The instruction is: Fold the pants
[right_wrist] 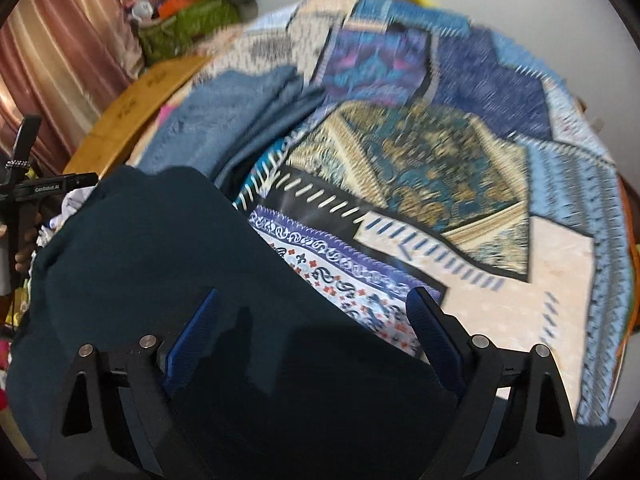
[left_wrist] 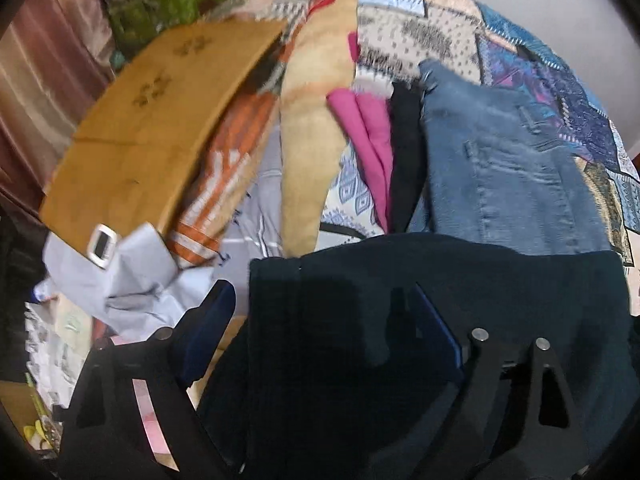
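The left gripper (left_wrist: 324, 320) has its jaws wide apart over the dark pants (left_wrist: 440, 320), clamped on nothing; its blue pads (left_wrist: 212, 328) stand clear of the cloth, the one at 8 o'clock off the garment's left edge, the other above its middle. The right gripper (right_wrist: 312, 332) is likewise spread, its blue pads (right_wrist: 196, 332) above the same dark pants (right_wrist: 160, 264) with no cloth pinched between them. The pants are a deep navy-to-black fabric, lying flat with a fairly straight top edge in the left wrist view and a rounded, slightly rumpled edge at 11 o'clock in the right wrist view — seams and waistband are hard to make out, both pictures being blurred. The lower part of the garment is hidden behind the gripper frames and cut off at 6 o'clock. Beyond it, at 1 o'clock in the left view, lie blue jeans (left_wrist: 508, 168), then a black garment (left_wrist: 408, 160) and a pink one (left_wrist: 372, 136) at 12 o'clock; a cardboard sheet (left_wrist: 152, 120) sits at 10 o'clock. All rest on a patchwork bedspread (right_wrist: 460, 184), which is bare from 12 to 3 o'clock in the right view — the open room lies there; a curtain (right_wrist: 60, 64) closes the side at 10 o'clock.
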`<state>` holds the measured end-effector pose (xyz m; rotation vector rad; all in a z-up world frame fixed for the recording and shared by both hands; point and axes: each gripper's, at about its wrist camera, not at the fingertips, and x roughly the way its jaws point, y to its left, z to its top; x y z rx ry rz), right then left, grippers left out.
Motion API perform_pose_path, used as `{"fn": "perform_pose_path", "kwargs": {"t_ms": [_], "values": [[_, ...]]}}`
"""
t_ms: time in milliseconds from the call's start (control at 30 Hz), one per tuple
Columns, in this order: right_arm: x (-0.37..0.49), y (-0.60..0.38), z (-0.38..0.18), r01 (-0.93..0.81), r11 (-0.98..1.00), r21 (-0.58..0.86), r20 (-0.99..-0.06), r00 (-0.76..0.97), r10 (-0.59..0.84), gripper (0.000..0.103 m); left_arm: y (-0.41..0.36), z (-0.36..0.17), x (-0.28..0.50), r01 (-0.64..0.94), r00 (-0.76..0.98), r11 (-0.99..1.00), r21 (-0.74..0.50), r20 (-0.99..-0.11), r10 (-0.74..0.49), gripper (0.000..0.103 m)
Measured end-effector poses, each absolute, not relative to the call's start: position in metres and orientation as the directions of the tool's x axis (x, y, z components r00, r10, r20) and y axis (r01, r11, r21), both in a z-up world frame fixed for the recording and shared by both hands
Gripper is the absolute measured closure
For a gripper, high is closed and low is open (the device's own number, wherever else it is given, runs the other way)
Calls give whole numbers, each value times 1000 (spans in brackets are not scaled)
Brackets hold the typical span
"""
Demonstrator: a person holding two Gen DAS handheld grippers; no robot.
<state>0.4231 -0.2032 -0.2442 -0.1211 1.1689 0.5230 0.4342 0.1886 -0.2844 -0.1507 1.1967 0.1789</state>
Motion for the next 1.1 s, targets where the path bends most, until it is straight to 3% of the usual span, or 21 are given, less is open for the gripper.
{"fn": "perform_pose_path", "kwargs": {"t_ms": [100, 133, 200, 267, 300, 367, 467, 633, 900, 1100], "values": [[434, -188, -257, -472, 855, 216, -911, 217, 350, 17, 184, -304, 442, -182, 312, 982, -49, -950, 10, 17], [436, -182, -262, -480, 846, 234, -913, 192, 361, 24, 182, -307, 443, -171, 311, 984, -46, -950, 10, 20], [439, -175, -270, -489, 837, 245, -912, 178, 371, 31, 176, -307, 444, -148, 325, 988, -52, -946, -1, 33], [437, -170, -274, -491, 835, 249, -900, 200, 386, 38, 172, -306, 445, -119, 331, 987, -105, -942, -60, 66], [436, -170, -274, -494, 831, 256, -894, 206, 398, 44, 169, -305, 445, -119, 332, 987, -106, -941, -61, 70], [431, -170, -270, -502, 815, 290, -877, 202, 436, 74, 163, -304, 448, -107, 334, 992, -69, -942, -30, 84], [426, -171, -269, -508, 816, 275, -876, 216, 430, 95, 161, -302, 446, -92, 337, 995, -25, -942, 8, 100], [417, -176, -247, -512, 830, 219, -854, 311, 417, 98, 172, -275, 435, -126, 386, 992, -21, -922, 29, 100], [415, -182, -157, -503, 857, 113, -732, 541, 414, 98, 175, -176, 421, -145, 571, 989, 21, -815, 101, 101], [386, -188, -121, -521, 847, 106, -683, 581, 443, 98, 172, -129, 387, -134, 649, 991, 31, -753, 111, 101]]}}
